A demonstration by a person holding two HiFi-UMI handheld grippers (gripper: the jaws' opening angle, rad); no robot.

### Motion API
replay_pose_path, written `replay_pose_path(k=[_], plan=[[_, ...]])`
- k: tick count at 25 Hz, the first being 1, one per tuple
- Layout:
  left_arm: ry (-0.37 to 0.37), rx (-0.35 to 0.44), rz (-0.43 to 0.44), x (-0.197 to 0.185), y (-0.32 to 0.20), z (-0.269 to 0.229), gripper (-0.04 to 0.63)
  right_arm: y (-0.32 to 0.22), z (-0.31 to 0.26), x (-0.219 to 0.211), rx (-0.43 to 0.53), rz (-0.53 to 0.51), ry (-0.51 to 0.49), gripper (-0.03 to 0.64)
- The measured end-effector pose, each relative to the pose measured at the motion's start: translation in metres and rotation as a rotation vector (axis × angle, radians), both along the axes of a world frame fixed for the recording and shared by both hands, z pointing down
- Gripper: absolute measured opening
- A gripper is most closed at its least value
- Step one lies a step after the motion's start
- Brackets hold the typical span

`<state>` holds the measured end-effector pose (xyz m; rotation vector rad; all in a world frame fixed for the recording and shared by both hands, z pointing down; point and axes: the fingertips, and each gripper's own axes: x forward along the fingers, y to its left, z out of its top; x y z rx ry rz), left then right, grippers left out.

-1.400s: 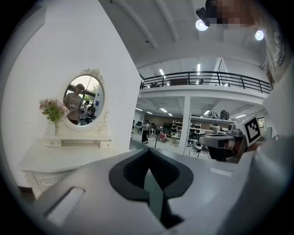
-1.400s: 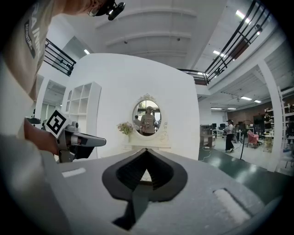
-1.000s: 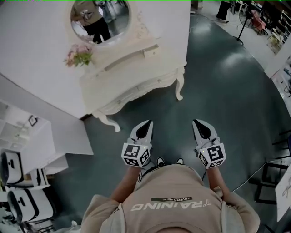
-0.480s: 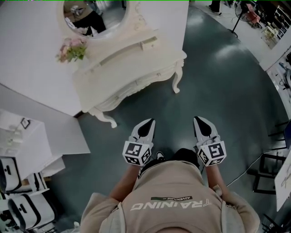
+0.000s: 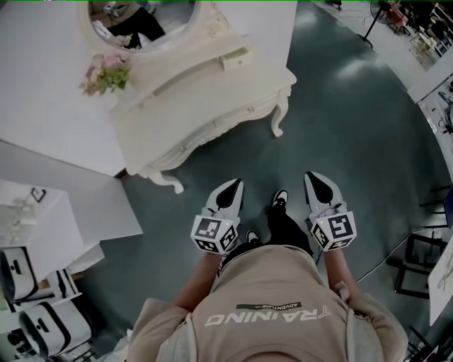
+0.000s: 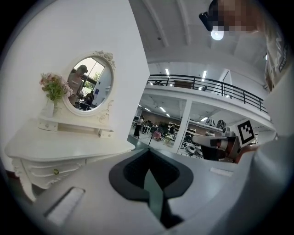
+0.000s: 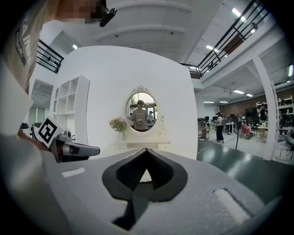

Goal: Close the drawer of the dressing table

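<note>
Found the left claw [image 5: 232,185] held low ahead of the body, pointing toward the dressing table [image 5: 212,88], its tips pressed together and gripping nothing. Found the right claw [image 5: 315,177] level with it and apart to the side, likewise closed tip to tip and empty. Confirmed both closures in the two gripper views: only a dark hollow behind the meeting tips, no object between them. Located the table against the white wall [image 5: 42,85], ahead and to the left of both claws, well apart from them across the dark green floor [image 5: 347,127]. Located the drawer [image 5: 216,127] in the curved front under the table top, marked by small knobs; could not tell from these views whether it stands out from the frame. Noted an oval mirror [image 5: 141,18] above the top, a bunch of pink flowers [image 5: 106,71] just beside the mirror, and a small box [image 5: 236,60] at the end of the low shelf under it. Noted one shoe [image 5: 280,198] on the floor between the claws. Noted white shelving [image 5: 28,212] left of the table.
</note>
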<state>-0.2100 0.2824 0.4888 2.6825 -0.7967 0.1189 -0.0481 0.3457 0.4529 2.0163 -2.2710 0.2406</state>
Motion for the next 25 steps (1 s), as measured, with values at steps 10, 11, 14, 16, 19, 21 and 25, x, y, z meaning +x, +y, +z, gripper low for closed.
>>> replay_pose_path(k=[10, 11, 14, 16, 19, 21, 25], plan=[[-0.074, 0.018, -0.062, 0.021, -0.071, -0.008, 0.017, -0.092, -0.002, 0.035, 0.049, -0.054, 0.001, 0.002], [-0.084, 0.024, -0.057, 0.029, -0.079, -0.010, 0.017, -0.099, 0.000, 0.042, 0.052, -0.055, 0.004, 0.002], [-0.098, 0.053, -0.052, 0.055, -0.101, -0.019, 0.017, -0.115, 0.012, 0.069, 0.029, -0.053, 0.008, 0.002], [-0.092, 0.063, -0.061, 0.071, -0.116, -0.026, 0.017, -0.128, 0.017, 0.089, 0.012, -0.052, -0.003, 0.002], [-0.103, 0.064, -0.071, 0.094, -0.139, -0.027, 0.017, -0.153, 0.013, 0.112, 0.016, -0.070, 0.013, 0.002], [-0.113, 0.064, -0.070, 0.112, -0.153, -0.027, 0.017, -0.169, 0.008, 0.124, 0.028, -0.093, 0.028, 0.002], [-0.100, 0.076, -0.084, 0.145, -0.174, -0.031, 0.017, -0.193, 0.010, 0.144, 0.025, -0.143, 0.037, 0.002]])
